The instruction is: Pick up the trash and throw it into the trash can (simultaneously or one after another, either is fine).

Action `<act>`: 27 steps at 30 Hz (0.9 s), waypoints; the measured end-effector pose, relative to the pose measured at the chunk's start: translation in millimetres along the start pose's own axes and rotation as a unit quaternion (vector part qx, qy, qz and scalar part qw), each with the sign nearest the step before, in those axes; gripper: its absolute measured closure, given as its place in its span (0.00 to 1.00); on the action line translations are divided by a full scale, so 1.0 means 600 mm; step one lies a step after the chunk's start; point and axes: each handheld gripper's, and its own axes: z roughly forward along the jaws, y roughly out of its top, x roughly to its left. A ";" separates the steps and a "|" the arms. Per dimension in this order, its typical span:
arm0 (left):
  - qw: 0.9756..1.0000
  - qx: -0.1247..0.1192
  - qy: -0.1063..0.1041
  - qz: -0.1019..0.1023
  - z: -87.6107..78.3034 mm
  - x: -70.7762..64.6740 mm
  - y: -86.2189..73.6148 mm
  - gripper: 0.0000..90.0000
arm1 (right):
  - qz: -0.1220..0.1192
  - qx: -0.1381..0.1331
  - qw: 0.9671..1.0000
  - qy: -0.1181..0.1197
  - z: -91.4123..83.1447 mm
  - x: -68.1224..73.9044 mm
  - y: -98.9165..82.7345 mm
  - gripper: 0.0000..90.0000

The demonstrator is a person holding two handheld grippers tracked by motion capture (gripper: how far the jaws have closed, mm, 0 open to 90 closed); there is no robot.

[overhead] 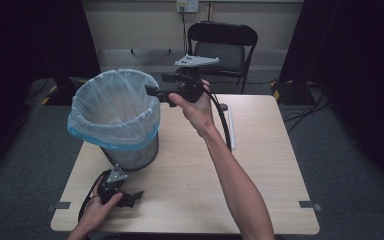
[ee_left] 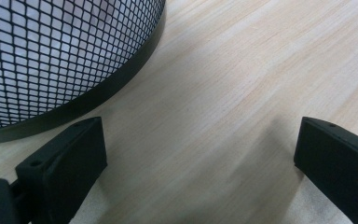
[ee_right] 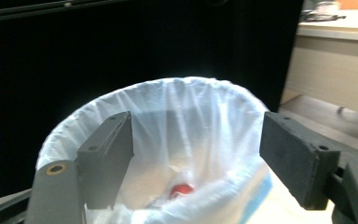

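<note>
A mesh bin with a pale bag inside stands on the left part of the wooden tabletop. The right gripper is held in the air just beside the bin's rim, and its 2 jaws are spread with nothing between them. In the right gripper view, a small red thing lies at the bottom of the bag. The left gripper rests low on the tabletop near the bin's base, its jaws also spread and empty.

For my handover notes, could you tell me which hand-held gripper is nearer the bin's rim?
Right. The right hand-held gripper is beside the bin's rim; the left hand-held gripper sits low near its base.
</note>
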 end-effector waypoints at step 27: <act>1.000 -0.002 0.003 0.000 0.000 0.000 0.000 0.02 | 0.029 0.054 0.991 -0.116 -0.123 -0.102 -0.135 0.35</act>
